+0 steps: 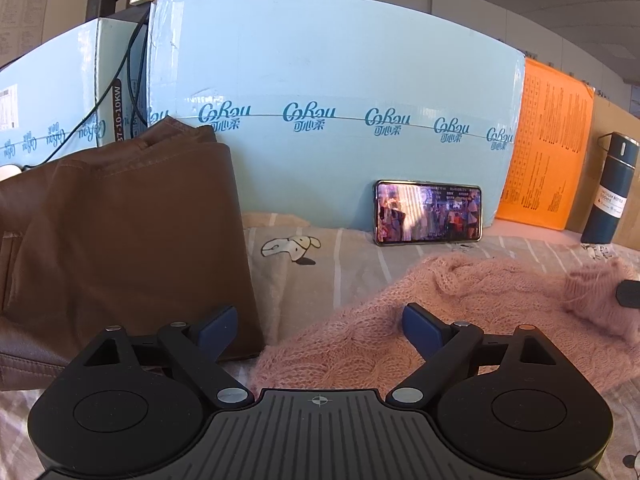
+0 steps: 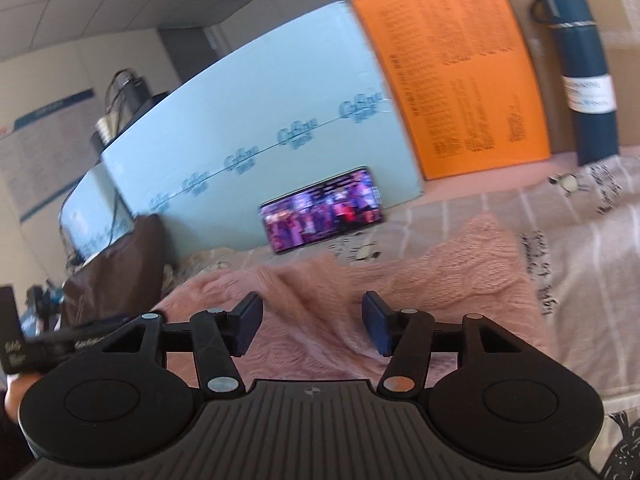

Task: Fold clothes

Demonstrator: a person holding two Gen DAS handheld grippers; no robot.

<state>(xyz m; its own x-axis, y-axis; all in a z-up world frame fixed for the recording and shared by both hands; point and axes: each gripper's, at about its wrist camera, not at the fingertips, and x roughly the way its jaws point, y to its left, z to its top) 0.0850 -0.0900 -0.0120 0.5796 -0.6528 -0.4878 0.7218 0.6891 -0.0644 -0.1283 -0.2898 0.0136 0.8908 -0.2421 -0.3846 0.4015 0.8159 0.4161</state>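
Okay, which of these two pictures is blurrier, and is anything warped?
The right wrist view is motion-smeared: the fuzzy pink knitted sweater and propped-up lit phone look soft. The left wrist view is sharp, phone crisp; fisheye bows the pale blue cardboard box in both.

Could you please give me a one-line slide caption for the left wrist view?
Open left claw poised over pink knit sweater, folded brown garment at left, phone propped behind.

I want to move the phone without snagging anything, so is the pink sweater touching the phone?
Apart. In the left wrist view a strip of striped bedsheet lies bare between the phone and the pink sweater.
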